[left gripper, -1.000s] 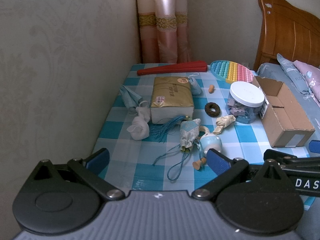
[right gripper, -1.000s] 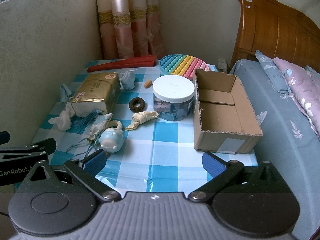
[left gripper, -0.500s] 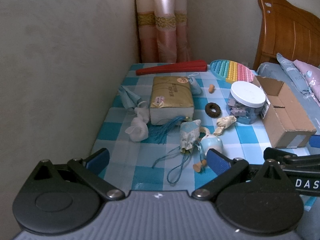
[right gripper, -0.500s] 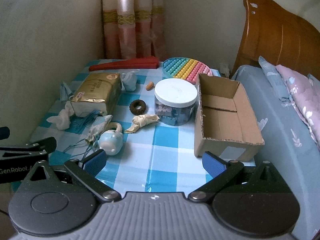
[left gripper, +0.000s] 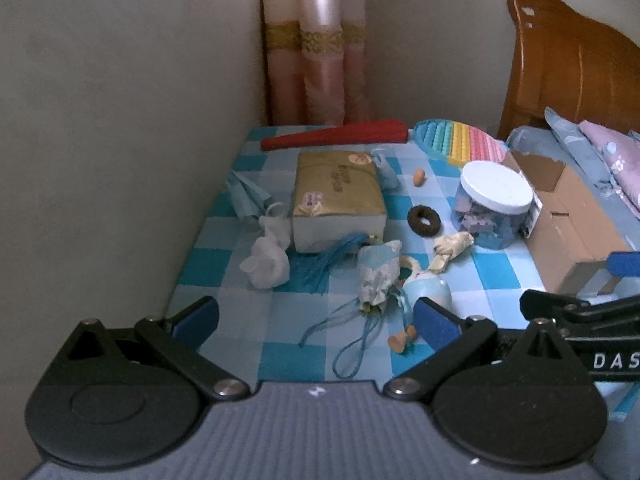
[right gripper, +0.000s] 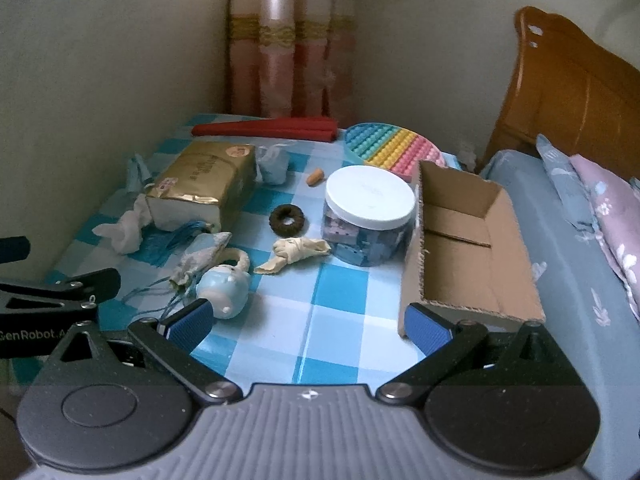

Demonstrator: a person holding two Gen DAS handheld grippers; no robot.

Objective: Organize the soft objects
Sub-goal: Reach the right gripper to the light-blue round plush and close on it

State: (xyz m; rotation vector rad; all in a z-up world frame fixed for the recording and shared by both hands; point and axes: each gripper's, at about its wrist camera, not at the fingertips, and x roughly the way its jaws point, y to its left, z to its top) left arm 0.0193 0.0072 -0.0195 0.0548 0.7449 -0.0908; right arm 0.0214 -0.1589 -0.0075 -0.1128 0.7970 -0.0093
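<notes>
Grippers both spread wide, holding nothing: left gripper (left gripper: 316, 316) and right gripper (right gripper: 306, 318) hover at the near edge of the blue checked tablecloth (right gripper: 340, 300), likely surveying. Open brown cardboard box (right gripper: 472, 248) waits at right, presumably for sorting. Patterned fabric pouch (left gripper: 378, 276) lies mid-table, long axis near-to-far, cord end toward camera.

Plain beige walls (left gripper: 120, 100) meeting at a corner, pink curtain (right gripper: 288, 40) with gold band hanging there. Wooden headboard (right gripper: 568, 92) at right, above a blue bed (right gripper: 560, 248) with floral pillows (right gripper: 608, 184). Soft, dim daylight.
</notes>
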